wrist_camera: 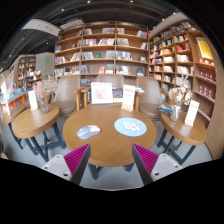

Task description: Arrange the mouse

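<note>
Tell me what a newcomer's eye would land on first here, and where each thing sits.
First the round wooden table just ahead of the open gripper, bearing a light blue round pad and, left of it, a small pale mouse. Behind rise tall wooden bookshelves lined with books, with white upright signs at the table's far edge.

Tool-mounted, facing round table (100,140), bookshelves (105,55)

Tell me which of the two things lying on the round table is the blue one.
The round mat, beyond the open gripper toward its right finger; the mouse left of it is pale grey.
</note>
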`<state>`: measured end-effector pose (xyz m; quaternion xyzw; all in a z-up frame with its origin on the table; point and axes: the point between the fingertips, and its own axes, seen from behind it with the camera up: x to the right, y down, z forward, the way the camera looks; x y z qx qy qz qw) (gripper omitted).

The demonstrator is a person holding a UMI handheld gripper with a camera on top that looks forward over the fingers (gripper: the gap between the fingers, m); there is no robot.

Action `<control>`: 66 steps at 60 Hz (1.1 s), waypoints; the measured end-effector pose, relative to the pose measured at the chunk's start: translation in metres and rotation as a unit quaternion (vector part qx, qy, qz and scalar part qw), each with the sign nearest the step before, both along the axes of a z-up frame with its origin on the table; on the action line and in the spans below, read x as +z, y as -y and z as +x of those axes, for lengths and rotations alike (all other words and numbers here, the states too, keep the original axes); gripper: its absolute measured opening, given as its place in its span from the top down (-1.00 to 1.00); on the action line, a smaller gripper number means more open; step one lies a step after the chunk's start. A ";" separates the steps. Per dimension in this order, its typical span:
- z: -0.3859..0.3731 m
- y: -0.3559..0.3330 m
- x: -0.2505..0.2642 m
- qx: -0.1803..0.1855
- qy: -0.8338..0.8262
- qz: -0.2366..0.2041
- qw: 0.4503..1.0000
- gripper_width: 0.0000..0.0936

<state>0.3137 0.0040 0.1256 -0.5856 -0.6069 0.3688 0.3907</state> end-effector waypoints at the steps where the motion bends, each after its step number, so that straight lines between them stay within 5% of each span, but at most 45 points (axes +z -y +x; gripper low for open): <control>1: 0.000 0.001 -0.001 0.001 0.001 0.000 1.000 -0.83; 38: -0.028 0.115 -0.037 0.055 0.020 -0.015 0.998 -0.82; 66: -0.103 0.151 -0.082 0.041 0.016 0.002 0.999 -0.83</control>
